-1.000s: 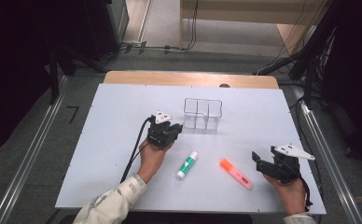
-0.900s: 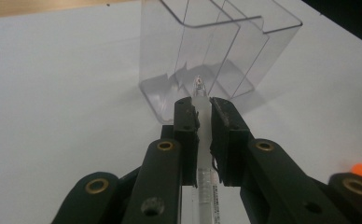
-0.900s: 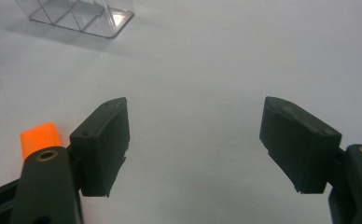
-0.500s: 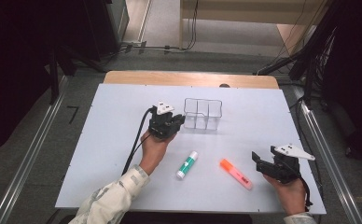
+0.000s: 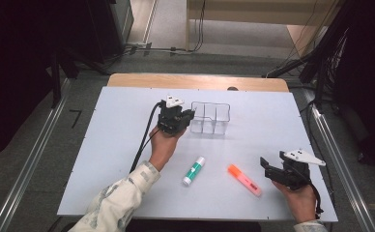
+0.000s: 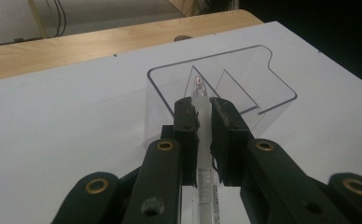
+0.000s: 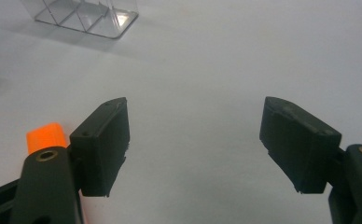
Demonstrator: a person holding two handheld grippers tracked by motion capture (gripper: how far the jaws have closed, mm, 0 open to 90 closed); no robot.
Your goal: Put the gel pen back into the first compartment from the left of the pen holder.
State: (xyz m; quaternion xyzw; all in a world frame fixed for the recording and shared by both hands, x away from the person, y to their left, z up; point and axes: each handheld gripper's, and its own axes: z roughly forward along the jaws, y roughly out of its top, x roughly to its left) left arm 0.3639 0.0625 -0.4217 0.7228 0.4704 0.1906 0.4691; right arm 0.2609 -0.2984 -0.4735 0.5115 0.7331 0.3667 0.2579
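Note:
My left gripper [image 5: 188, 116] is shut on a clear pen [image 6: 201, 140], whose tip sticks out between the jaws toward a clear plastic organizer [image 6: 226, 93] with dividers. In the high view the left gripper hovers at the left end of the clear organizer [image 5: 210, 117] near the table's middle. My right gripper [image 5: 267, 170] rests open at the front right with nothing between its fingers [image 7: 105, 144]. An orange highlighter [image 5: 244, 180] lies just left of it, its end showing as the orange highlighter [image 7: 46, 136] behind the left jaw. A green and white glue stick [image 5: 194, 170] lies at the front centre.
The white table top [image 5: 103, 145] sits over a wooden desk edge [image 5: 195, 81] at the back. A black cable [image 5: 144, 140] trails from the left gripper along the forearm. Metal rails run along both sides of the table.
The left gripper has moved up and away from the person, toward the organizer's left end, with the pen in it. The right gripper has stayed put.

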